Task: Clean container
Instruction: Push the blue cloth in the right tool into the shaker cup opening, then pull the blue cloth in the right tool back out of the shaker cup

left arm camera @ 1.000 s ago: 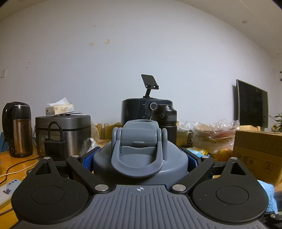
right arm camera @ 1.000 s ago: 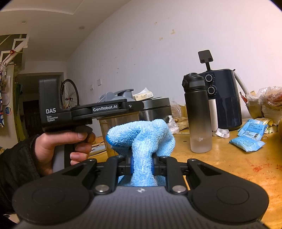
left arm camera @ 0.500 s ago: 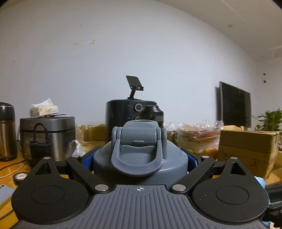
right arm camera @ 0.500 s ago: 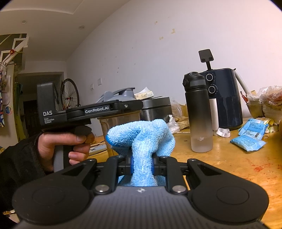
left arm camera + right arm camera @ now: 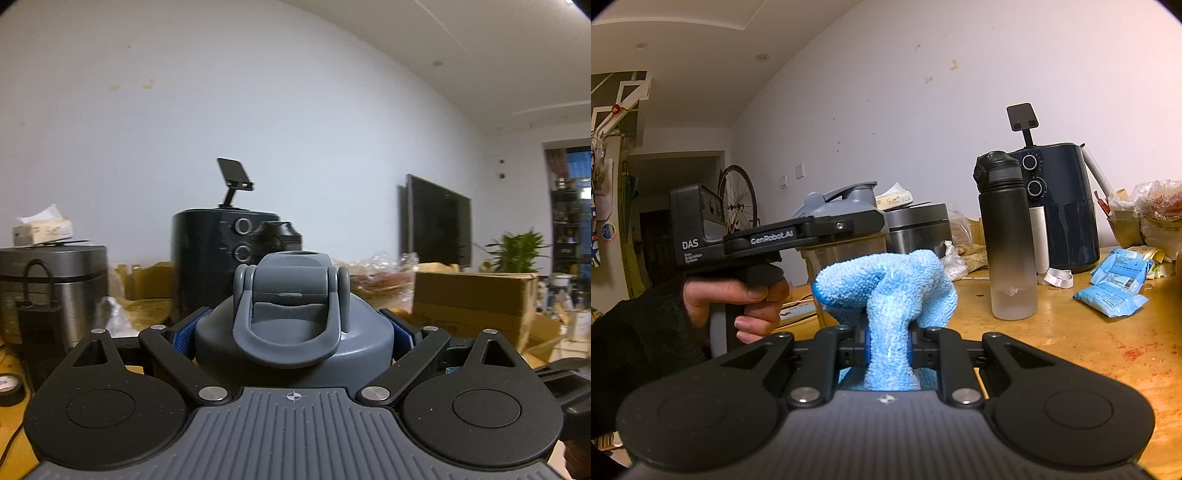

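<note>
The container is a translucent tumbler (image 5: 846, 254) with a grey flip lid (image 5: 291, 295). My left gripper (image 5: 293, 332) is shut on it just under the lid, its blue pads (image 5: 184, 332) pressed against both sides, and holds it upright above the table. In the right wrist view a hand grips that gripper's handle (image 5: 753, 291) at the left. A light blue microfibre cloth (image 5: 886, 284) is bunched up and stands out of my right gripper (image 5: 888, 343), which is shut on it. The cloth sits just in front of the tumbler's wall; whether they touch I cannot tell.
On the wooden table (image 5: 1071, 350) stand a black-to-clear bottle (image 5: 1006, 240), a dark air fryer (image 5: 1060, 206) and a steel rice cooker (image 5: 919, 229). Blue packets (image 5: 1115, 288) lie at the right. A cardboard box (image 5: 476, 299) and a dark screen (image 5: 436, 225) are further right.
The left gripper has swung to the right with the container, so the cooker and fryer slid left and a plant came into view. The right gripper and cloth have stayed put.
</note>
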{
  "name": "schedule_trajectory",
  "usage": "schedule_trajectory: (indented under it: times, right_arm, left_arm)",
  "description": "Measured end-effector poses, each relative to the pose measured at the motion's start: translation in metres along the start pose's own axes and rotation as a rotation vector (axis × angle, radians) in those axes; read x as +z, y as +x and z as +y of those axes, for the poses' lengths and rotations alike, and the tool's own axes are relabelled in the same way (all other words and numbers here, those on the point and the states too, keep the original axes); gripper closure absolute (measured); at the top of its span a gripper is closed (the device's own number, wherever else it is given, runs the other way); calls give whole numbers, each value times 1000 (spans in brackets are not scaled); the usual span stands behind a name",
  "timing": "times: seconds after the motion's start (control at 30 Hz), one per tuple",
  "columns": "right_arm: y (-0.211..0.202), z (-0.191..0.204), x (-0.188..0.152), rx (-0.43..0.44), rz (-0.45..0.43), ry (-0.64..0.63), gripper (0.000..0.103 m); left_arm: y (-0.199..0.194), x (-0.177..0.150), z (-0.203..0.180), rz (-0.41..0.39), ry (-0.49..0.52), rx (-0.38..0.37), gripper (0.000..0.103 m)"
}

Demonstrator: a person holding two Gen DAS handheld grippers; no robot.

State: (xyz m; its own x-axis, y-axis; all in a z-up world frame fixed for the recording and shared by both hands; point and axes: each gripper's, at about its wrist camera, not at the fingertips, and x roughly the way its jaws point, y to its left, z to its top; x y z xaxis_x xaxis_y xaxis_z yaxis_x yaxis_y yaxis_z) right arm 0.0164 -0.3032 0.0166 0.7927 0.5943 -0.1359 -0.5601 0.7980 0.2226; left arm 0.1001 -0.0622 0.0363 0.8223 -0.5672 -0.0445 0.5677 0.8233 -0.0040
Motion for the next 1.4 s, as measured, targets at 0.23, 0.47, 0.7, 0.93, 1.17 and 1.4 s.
schedule_trajectory:
  times: [0.23,0.47,0.7,0.93,1.17,1.4]
  right_arm:
    - [0,1,0,6,4,0,91]
    - [1,3,-1,16,20,-8,91]
    - [2,5,-1,25,25,-12,91]
    - [7,7,-1,29,35,-14,91]
    - [16,8,1,38,51,-18,91]
    - [34,10,7,66,71,-37,91]
  left_arm:
    - [0,-2,10,-2,4,-99,8]
    - [0,-4,21,-5,3,-178,8]
    - [3,-6,28,-16,4,-236,8]
    - [3,-6,30,-20,3,-248,8]
    - [3,-7,29,-19,3,-247,8]
    - [3,-7,30,-16,3,-247,8]
